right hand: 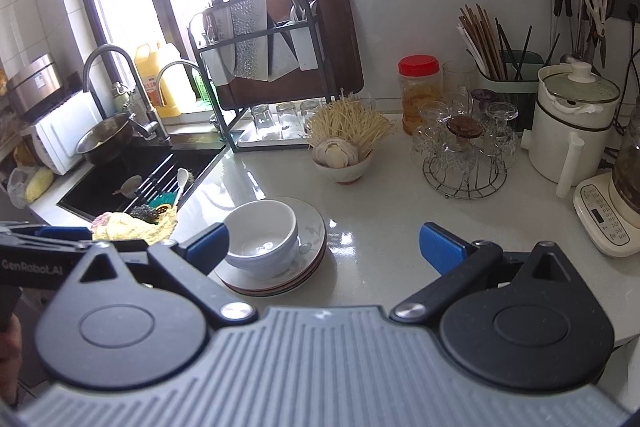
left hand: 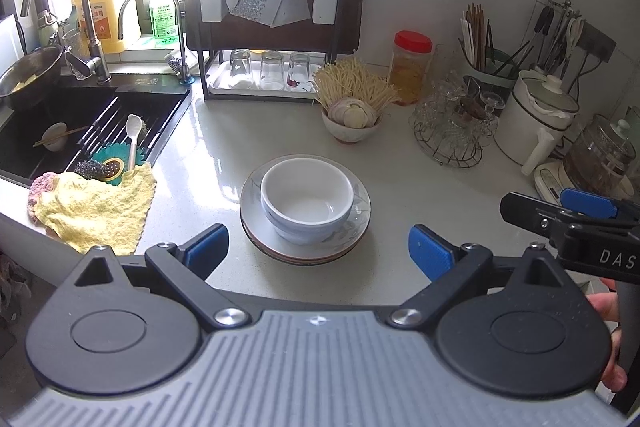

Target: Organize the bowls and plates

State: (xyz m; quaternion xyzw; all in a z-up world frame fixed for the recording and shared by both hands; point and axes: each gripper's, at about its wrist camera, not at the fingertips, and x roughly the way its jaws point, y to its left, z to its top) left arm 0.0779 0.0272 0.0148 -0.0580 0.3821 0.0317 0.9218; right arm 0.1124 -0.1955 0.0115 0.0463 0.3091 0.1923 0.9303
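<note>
White bowls (left hand: 306,201) are stacked on a stack of plates (left hand: 256,223) in the middle of the pale counter. My left gripper (left hand: 318,251) is open and empty, just in front of the stack, which lies between its blue pads. The stack also shows in the right wrist view, bowls (right hand: 262,233) on plates (right hand: 312,251), ahead and left. My right gripper (right hand: 324,247) is open and empty, to the right of the stack; its left pad is near the bowls. The right gripper also shows in the left wrist view (left hand: 580,211) at the right edge.
A bowl of garlic and noodles (left hand: 352,115) stands behind the stack. A wire rack of glasses (left hand: 452,123), a white pot (left hand: 536,115) and an appliance (right hand: 608,211) are at the right. A sink (left hand: 80,131) and a yellow cloth (left hand: 96,211) are at the left. A dish rack (left hand: 276,15) stands at the back.
</note>
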